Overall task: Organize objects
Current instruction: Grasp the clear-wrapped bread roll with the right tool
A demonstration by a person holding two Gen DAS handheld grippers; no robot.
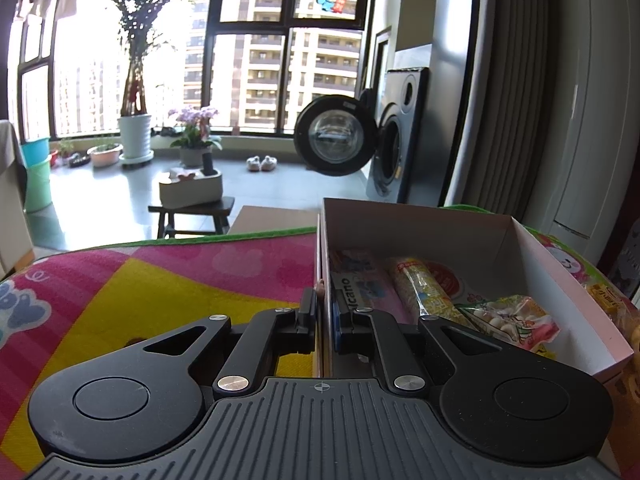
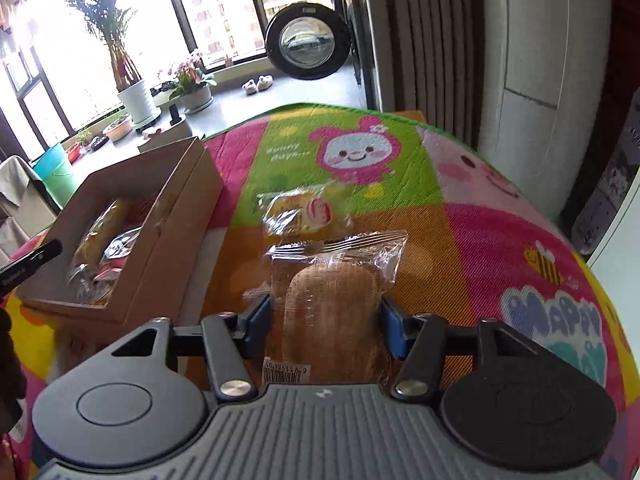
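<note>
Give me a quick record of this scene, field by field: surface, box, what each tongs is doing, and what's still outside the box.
surface: colourful cartoon mat
box: open cardboard box, snack packets inside
left tongs: shut on the box's side wall
right tongs: one finger on each side of a clear-wrapped brown pastry on the mat; contact unclear
still outside: the pastry and a yellow snack packet just beyond it

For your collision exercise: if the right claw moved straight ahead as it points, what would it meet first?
The wrapped bread slice already between its open fingers; beyond it, probably the yellow snack packet, though depth is unclear.
</note>
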